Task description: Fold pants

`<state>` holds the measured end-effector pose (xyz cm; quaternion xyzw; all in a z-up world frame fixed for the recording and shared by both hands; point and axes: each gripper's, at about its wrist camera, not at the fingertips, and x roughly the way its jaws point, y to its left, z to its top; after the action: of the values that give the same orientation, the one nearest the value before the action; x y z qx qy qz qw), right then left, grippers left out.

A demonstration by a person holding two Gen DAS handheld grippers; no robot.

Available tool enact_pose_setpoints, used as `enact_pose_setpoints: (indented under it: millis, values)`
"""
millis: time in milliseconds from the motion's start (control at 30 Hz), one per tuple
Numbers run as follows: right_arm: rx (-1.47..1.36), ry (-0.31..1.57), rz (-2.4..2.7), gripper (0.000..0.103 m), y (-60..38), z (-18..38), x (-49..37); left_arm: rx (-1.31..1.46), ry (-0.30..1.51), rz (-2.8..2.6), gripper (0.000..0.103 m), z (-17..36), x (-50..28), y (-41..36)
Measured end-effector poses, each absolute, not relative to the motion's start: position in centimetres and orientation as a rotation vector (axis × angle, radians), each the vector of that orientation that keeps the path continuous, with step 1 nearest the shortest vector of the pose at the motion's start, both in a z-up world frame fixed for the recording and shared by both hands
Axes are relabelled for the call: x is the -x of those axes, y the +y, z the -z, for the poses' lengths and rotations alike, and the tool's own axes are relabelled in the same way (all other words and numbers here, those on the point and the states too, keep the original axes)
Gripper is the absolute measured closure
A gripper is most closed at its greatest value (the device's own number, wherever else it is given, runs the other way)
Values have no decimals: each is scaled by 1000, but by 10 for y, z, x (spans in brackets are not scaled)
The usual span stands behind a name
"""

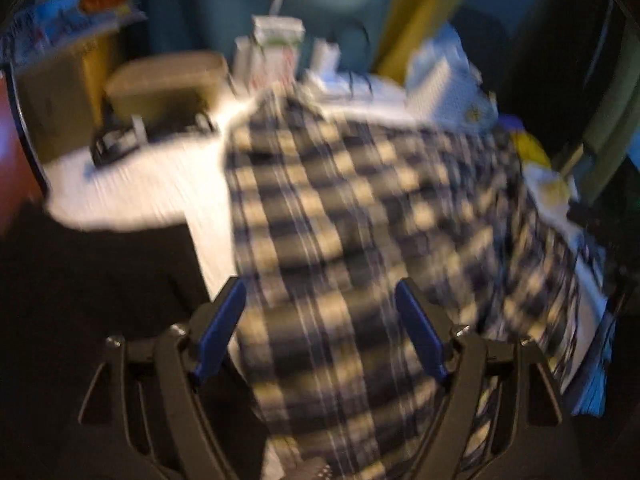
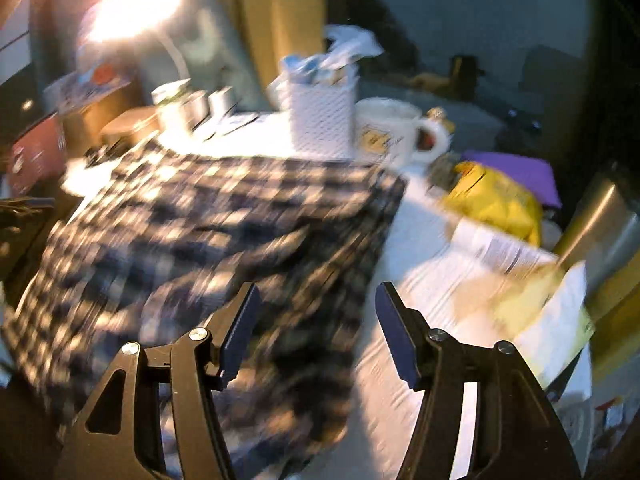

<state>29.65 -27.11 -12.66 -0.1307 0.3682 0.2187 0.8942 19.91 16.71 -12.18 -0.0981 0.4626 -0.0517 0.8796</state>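
Pants [image 1: 340,208], checked black and cream flannel, lie spread on the white table [image 1: 132,188], already doubled over by the look of it, a broad flat slab with the long axis running from the near table edge away toward the clutter at the back. Both views are badly motion-blurred, so seams and waistband can't be told

Left gripper [image 1: 320,332] is open, blue pads wide apart, nothing between them but air; the cloth lies below and ahead of it, near end hanging off the table edge under the jaws. Right gripper [image 2: 318,332] is also open and empty, sitting over the right-hand edge of the pants [image 2: 224,232], left finger above cloth, right finger above bare table [image 2: 404,320]

Key relation: fabric stretches forward from both grippers, left one roughly over the middle of the near end, right one at the side edge. Neither clearly nearer, both just above the near hem. My guess is the next grab is at the near end, to carry it along the long axis toward the far end

Beyond the far edge: white mesh cup [image 2: 322,120], mug [image 2: 394,128], yellow bag [image 2: 496,196], papers [image 2: 516,280] to the right, a tan box [image 1: 164,84] to the left, lamp glare [image 2: 132,8]. Tight margin at the back for the fold
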Motion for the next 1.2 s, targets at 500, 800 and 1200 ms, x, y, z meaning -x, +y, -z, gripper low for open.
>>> enact_pose_setpoints:
  millis: [500,800,1200]
  values:
    - [296,756,-465,98,-278,152,-256,106,935,25,86,148,-190,148]
    - [192,705,-259,98,-345,130,-226,8,918,34,90,137,-232,129]
    - [181,770,-154,98,-356,168,-183,58,924,8,85,137,-187,143]
